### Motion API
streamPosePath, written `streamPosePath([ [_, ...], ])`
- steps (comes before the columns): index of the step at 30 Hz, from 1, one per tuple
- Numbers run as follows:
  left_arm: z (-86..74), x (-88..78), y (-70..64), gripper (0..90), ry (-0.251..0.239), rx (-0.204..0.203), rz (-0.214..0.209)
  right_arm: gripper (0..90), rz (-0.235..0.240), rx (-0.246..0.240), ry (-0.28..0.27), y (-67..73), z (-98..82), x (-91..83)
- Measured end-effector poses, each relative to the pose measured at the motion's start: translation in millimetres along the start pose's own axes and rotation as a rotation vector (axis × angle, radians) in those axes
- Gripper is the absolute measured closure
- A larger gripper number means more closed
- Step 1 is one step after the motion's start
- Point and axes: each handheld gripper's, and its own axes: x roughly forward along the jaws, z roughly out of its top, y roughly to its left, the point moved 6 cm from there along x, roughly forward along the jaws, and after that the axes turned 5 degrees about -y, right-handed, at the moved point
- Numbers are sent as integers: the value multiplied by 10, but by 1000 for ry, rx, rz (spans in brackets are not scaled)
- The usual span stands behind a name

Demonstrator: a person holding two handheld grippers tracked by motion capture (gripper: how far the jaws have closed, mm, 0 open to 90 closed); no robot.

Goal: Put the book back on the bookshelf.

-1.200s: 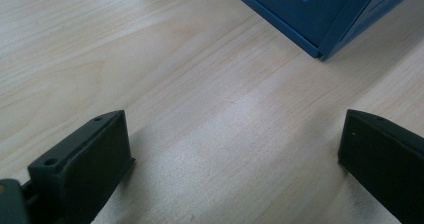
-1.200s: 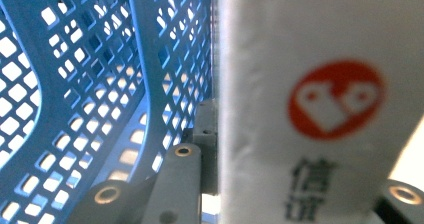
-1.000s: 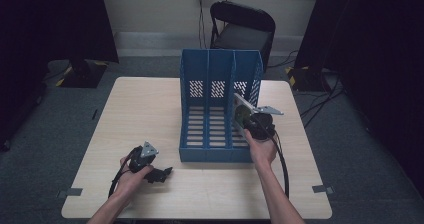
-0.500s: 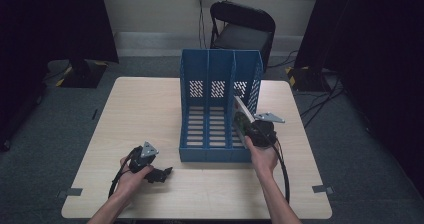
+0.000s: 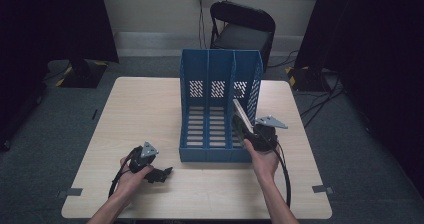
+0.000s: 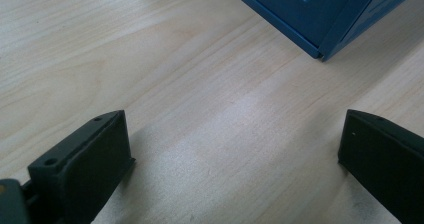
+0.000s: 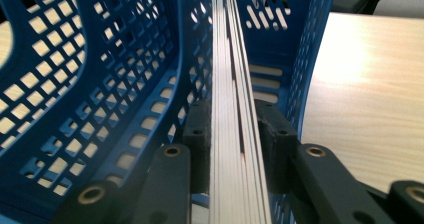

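Holding book [image 7: 234,134] edge-on inside right slot of blue file rack [image 5: 220,74]; right hand-held gripper [image 5: 246,130] jaws just easing apart, pads touching. My worry: book tips against divider. Left hand-held gripper [image 5: 162,173] open, empty, on worktop [image 5: 145,109].

— Can you see the whole book [image 7: 232,109] in the right claw [image 7: 234,134] view?
— No, its far end blurs and the bottom edge cuts it off.
— And the blue file rack [image 6: 325,14] beside the left claw [image 6: 235,154]?
— Just a lower corner; the top edge crops it.
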Motion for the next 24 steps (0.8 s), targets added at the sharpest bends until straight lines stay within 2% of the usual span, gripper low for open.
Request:
streamPosePath([
  [3,0,0,-2,0,0,-2,0,688,0,2,-28,-14,45,-55],
  [7,0,1,-2,0,1,-2,-1,686,4,10,-40,-18,49,-91],
  [13,0,2,-2,0,0,-2,-1,672,34,10,-78,-2,42,-177],
  [18,2,2,-1,0,1,1,-1,666,37,21,-68,-50,-77,-194],
  [21,2,2,-1,0,1,1,-1,676,44,19,-65,-45,-85,-183],
  [22,4,3,0,0,1,2,-1,683,36,-7,-59,-44,-77,-148],
  [24,5,3,-1,0,2,2,-1,677,42,3,-60,-55,-60,-113],
])
